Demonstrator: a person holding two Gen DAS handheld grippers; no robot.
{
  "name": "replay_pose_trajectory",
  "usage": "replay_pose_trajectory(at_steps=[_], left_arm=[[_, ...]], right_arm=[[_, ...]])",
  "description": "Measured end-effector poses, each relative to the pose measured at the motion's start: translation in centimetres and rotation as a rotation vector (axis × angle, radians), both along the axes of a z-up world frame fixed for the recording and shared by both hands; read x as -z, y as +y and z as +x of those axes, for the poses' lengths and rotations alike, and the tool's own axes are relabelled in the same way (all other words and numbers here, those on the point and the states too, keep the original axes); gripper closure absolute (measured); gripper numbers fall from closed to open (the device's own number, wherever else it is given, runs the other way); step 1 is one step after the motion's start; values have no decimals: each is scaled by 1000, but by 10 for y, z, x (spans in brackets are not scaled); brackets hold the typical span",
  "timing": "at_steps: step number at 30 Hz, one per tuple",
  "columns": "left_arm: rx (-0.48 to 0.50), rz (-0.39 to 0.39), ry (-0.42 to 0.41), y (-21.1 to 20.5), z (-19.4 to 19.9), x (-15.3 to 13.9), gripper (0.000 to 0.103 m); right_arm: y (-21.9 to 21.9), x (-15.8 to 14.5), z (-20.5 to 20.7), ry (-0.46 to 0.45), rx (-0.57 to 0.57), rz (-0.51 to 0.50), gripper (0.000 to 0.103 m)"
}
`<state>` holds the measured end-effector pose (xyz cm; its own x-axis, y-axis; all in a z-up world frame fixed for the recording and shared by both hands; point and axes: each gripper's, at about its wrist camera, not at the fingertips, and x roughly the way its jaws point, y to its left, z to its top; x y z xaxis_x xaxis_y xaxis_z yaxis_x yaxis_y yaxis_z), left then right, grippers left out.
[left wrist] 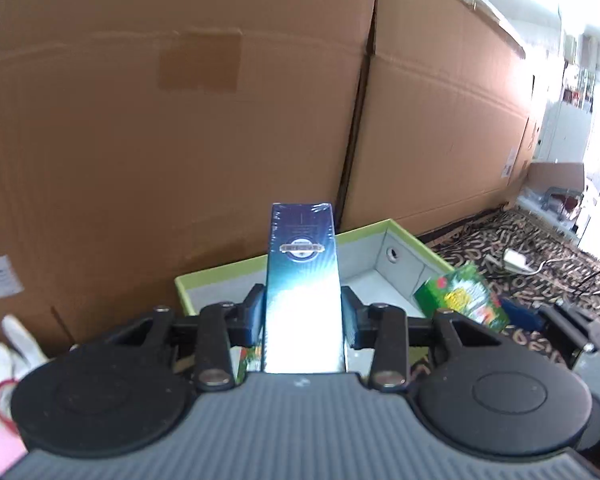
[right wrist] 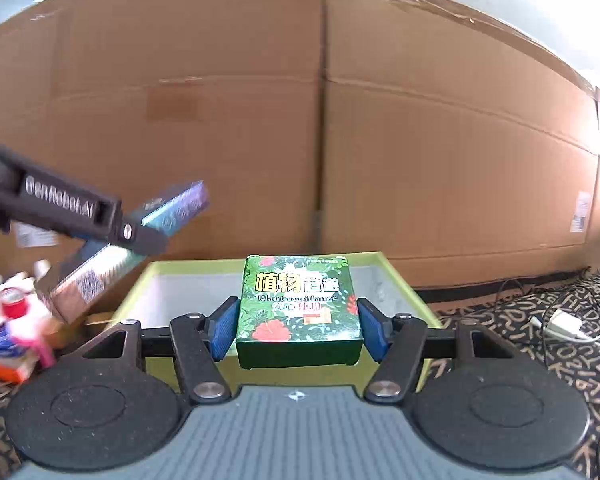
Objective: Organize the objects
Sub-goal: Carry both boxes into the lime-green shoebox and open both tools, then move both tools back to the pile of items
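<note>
**Both boxes lifted, none placed yet**

Your left gripper [left wrist: 302, 316] clamps the tall blue carton [left wrist: 302, 280]; your right gripper [right wrist: 298, 330] clamps the green floral box [right wrist: 298, 308]. Both hang above the visibly empty lime-rimmed tray [right wrist: 396, 276]; placing remains.

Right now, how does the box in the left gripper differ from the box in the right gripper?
The blue box is long and narrow; the green box is short and squarish. The blue box has a dark blue-to-white gradient with a small emblem; the green box shows leaves, red flowers and "Plant avoidance". The left gripper holds its box lengthwise, sticking far past the fingers; the right gripper clamps its box across its width. Both are held above the green-rimmed tray.
</note>
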<state>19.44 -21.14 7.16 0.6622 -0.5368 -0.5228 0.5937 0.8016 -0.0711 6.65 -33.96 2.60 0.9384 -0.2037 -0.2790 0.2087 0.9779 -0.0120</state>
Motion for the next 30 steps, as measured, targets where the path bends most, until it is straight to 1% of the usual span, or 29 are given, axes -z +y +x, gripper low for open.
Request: replay_pose_trajectory(at_steps=[3, 6, 13, 14, 15, 16, 17, 18, 20, 23, 25, 27, 30], left_arm=[[18, 63, 0, -22, 21, 17, 65], [36, 93, 10, -34, 34, 31, 65], [36, 121, 59, -51, 58, 57, 64], [38, 114, 59, -51, 60, 59, 61], [45, 98, 50, -51, 59, 60, 39], [43, 83, 35, -49, 57, 60, 12], [24, 68, 8, -46, 52, 58, 4], [4, 53, -30, -43, 46, 55, 1], [7, 36, -63, -39, 37, 48, 0], [-5, 0, -65, -31, 17, 35, 0], [-13, -28, -76, -22, 0, 28, 0], [-24, -49, -89, -10, -21, 24, 0], [-58, -70, -90, 17, -55, 25, 0]], right_arm=[[-19, 6, 27, 21, 19, -9, 37], [-32, 14, 51, 49, 26, -7, 37], [-46, 39, 76, 116, 14, 15, 36], [-46, 43, 80, 128, 9, 14, 36], [-45, 46, 82, 135, 5, 4, 34], [-43, 48, 82, 129, 5, -24, 29], [-42, 49, 82, 125, 3, -42, 26], [-41, 48, 79, 117, 2, -47, 23], [-40, 43, 68, 82, -7, -28, 20], [-34, 31, 47, 32, 2, -18, 18], [-27, 24, 28, 0, 1, -24, 12], [-17, 21, 5, -32, -18, -29, 10], [0, 23, -26, -43, -44, -22, 9]])
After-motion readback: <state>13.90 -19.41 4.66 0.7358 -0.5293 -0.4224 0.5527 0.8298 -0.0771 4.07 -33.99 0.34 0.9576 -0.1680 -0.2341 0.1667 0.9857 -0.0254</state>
